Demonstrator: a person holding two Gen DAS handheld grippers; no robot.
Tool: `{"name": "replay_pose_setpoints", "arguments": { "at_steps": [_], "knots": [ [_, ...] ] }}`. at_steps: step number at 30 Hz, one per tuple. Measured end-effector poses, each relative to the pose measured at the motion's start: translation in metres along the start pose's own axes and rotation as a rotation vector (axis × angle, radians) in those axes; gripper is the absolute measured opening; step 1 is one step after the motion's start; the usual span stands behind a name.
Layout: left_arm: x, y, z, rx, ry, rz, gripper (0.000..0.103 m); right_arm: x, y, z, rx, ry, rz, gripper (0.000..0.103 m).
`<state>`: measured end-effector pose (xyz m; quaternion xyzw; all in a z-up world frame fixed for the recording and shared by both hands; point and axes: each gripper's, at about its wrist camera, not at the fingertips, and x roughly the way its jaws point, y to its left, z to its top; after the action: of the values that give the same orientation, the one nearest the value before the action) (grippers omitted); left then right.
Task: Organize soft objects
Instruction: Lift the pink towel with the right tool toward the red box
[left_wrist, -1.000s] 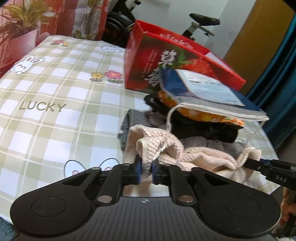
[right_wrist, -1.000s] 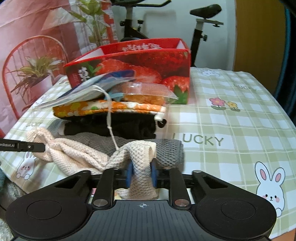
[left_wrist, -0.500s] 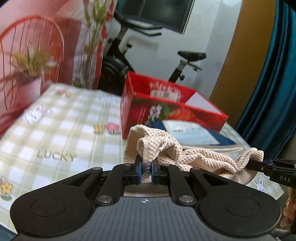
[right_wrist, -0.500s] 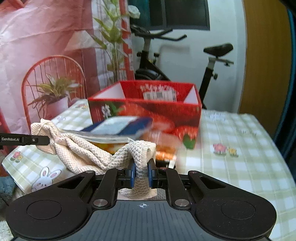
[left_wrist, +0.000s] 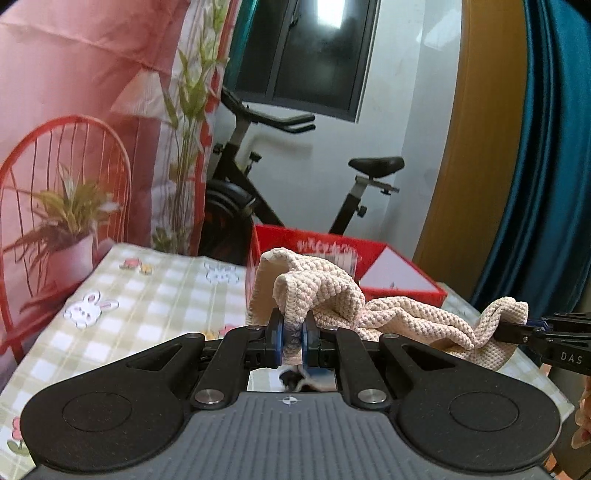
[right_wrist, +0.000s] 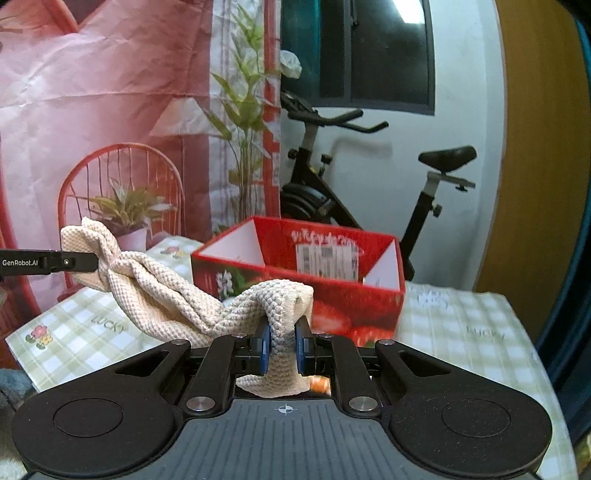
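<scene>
A cream waffle-knit towel (left_wrist: 406, 317) hangs in the air between my two grippers, above the table. My left gripper (left_wrist: 292, 338) is shut on one corner of it. My right gripper (right_wrist: 282, 345) is shut on the other corner of the towel (right_wrist: 166, 295). The right gripper also shows at the right edge of the left wrist view (left_wrist: 517, 330). The left gripper shows at the left edge of the right wrist view (right_wrist: 79, 263). The pile of other soft things lies below, out of view.
An open red strawberry-print box (right_wrist: 325, 284) stands behind the towel on the green checked tablecloth (left_wrist: 147, 295); the cloth also shows in the right wrist view (right_wrist: 461, 325). An exercise bike (right_wrist: 332, 184), a pink backdrop and a blue curtain (left_wrist: 546, 184) are beyond the table.
Both grippers have risen with the towel, lifting it off the pile. The stacked items and grey cloth under it have dropped out of view.
</scene>
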<state>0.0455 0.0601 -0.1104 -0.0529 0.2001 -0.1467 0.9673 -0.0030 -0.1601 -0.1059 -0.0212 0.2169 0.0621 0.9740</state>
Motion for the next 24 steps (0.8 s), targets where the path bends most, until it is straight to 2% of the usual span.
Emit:
{"name": "replay_pose_setpoints", "arguments": {
  "at_steps": [10, 24],
  "knots": [
    [0.01, -0.001, 0.029, 0.018, -0.028, -0.013, 0.01, 0.018, -0.016, 0.037, -0.021, -0.03, 0.015, 0.012],
    [0.064, -0.001, 0.06, 0.062, 0.011, -0.015, 0.01, 0.079, -0.054, 0.08, -0.029, 0.001, 0.018, 0.012]
  ]
}}
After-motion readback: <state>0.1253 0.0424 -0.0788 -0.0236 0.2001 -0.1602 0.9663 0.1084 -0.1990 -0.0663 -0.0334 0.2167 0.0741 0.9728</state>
